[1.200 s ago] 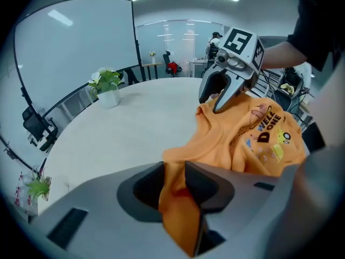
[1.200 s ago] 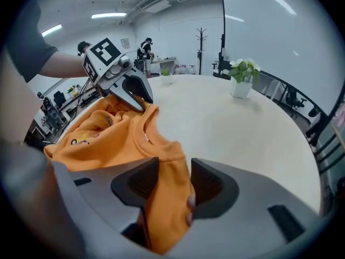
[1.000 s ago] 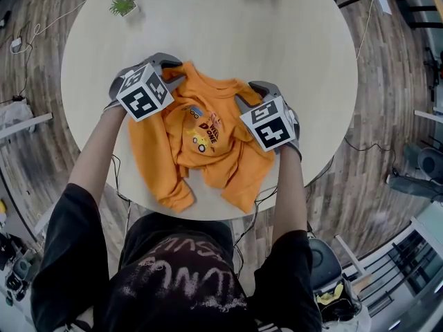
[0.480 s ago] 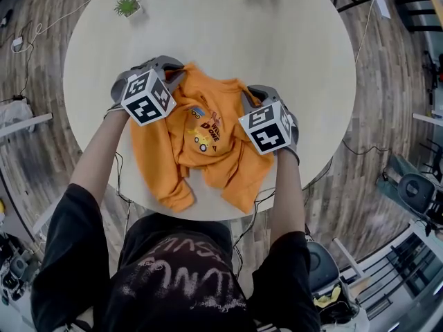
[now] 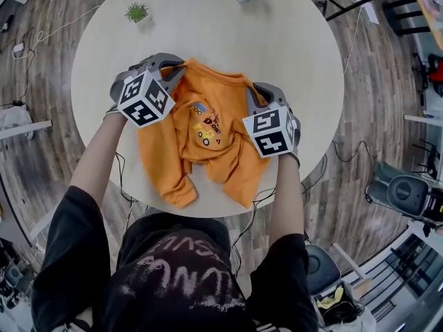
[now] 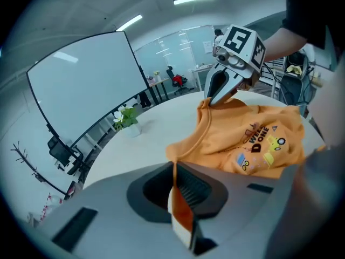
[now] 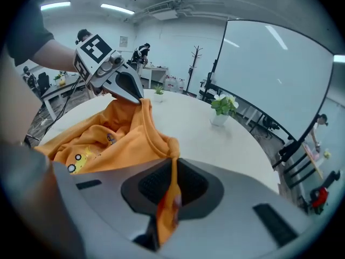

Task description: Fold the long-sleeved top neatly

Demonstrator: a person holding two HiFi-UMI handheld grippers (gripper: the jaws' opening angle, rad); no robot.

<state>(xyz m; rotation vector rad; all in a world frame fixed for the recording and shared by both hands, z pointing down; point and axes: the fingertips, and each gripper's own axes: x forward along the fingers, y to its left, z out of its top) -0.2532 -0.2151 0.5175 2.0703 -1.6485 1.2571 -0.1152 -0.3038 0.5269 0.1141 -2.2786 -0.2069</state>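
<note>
Orange long-sleeved top [image 5: 208, 151] on the round table [image 5: 297, 54], front up, sleeves trailing to the near edge. Left gripper [image 5: 178, 68] and right gripper [image 5: 250, 94], jaws just closed, each pinch a shoulder fold, with the collar edge hung between them. Chest print reads "WELL DONE" beside cartoon vehicles.

Orange top [image 5: 208, 151] with yellow-blue vehicle print and dark lettering, cream bench [image 5: 277, 54], grey left tongs [image 5: 180, 68] and right tongs [image 5: 250, 90] with black-and-white marker cubes, green plant [image 5: 137, 11], grey-brown plank floor [image 5: 374, 116], black T-shirt [image 5: 173, 275] with pale lettering
</note>
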